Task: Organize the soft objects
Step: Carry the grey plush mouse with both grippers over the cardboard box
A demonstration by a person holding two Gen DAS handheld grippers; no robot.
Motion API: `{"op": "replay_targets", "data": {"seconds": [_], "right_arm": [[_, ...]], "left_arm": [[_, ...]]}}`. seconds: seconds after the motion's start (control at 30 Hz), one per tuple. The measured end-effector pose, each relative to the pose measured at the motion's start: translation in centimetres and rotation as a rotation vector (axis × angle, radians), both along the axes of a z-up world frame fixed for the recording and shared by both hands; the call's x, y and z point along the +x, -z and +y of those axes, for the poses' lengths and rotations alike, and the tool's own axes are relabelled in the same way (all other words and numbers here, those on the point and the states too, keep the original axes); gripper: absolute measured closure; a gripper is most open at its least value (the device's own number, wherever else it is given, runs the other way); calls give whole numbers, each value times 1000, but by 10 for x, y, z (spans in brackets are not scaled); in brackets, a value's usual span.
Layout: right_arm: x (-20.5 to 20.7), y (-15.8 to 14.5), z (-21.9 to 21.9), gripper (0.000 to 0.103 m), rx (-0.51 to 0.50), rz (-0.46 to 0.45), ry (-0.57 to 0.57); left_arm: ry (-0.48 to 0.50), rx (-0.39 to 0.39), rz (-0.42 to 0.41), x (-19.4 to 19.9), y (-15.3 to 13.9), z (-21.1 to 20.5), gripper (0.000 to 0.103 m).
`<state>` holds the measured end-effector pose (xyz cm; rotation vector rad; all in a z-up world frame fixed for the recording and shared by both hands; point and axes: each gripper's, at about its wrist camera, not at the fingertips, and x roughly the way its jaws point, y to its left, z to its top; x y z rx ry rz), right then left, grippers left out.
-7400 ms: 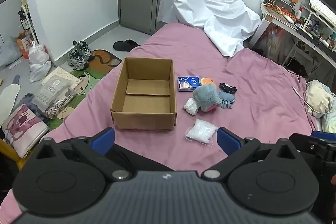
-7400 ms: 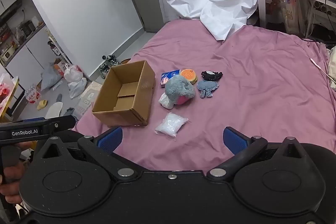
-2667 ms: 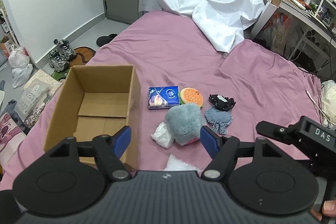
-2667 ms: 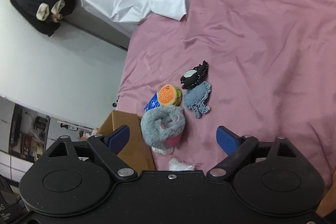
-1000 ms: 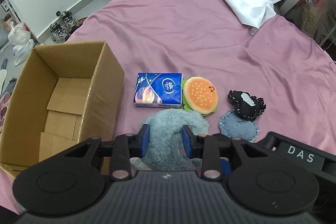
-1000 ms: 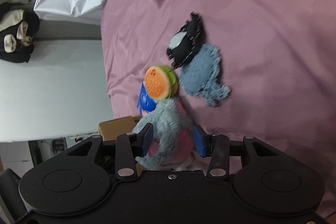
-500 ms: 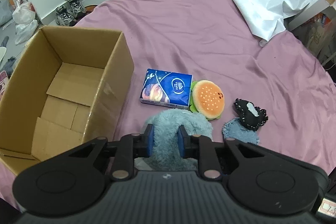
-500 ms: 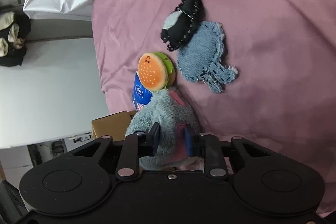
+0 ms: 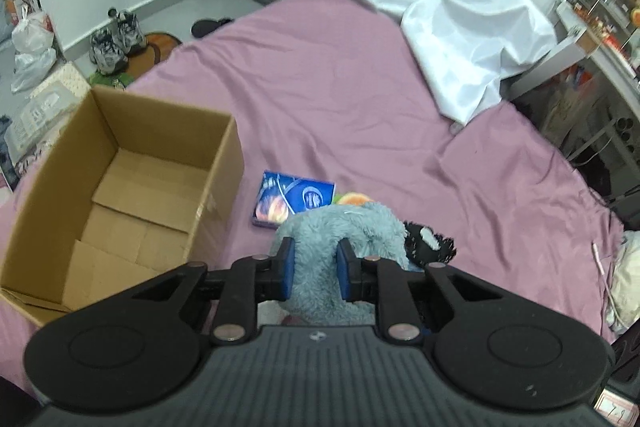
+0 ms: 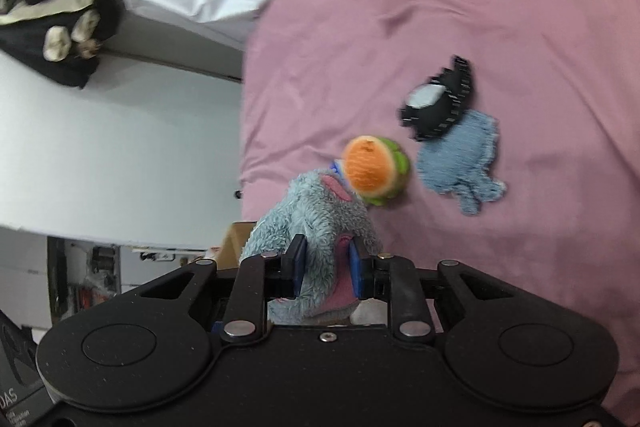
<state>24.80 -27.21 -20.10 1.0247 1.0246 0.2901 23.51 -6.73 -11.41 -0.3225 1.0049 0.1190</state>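
Observation:
A fluffy grey-blue plush toy (image 9: 344, 227) with pink patches is pinched from two sides. My left gripper (image 9: 315, 269) is shut on its fur, and my right gripper (image 10: 326, 267) is shut on the same plush toy (image 10: 316, 211). The toy hangs lifted off the pink bedsheet (image 9: 340, 99). An open, empty cardboard box (image 9: 120, 187) stands to the left in the left wrist view. Behind the toy lie a blue tissue pack (image 9: 294, 201), an orange burger plush (image 10: 372, 173), a black-and-white plush (image 10: 438, 103) and a blue denim piece (image 10: 462, 163).
A crumpled white sheet (image 9: 440, 11) covers the far end of the bed. A desk with drawers (image 9: 600, 11) stands at the right. Shoes (image 9: 116, 41) and bags lie on the floor beyond the bed's left edge. Dark clothes (image 10: 52, 27) hang on a wall.
Both grippers closed on the grey-blue plush toy and have lifted it. The other soft things and the box now look farther below; none of them moved.

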Motion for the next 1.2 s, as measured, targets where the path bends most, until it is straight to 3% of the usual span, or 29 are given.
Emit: {"op": "replay_targets", "data": {"seconds": [0.6,1.2], "right_arm": [[-10,-46,29,82,28,-231,-126],[-19,-50,83,80,-10,-300,-198]], "left_arm": [[-60,-30,-131,-34,-50,43,84],[-122,-91,-158,-53,-44,102,87]]}}
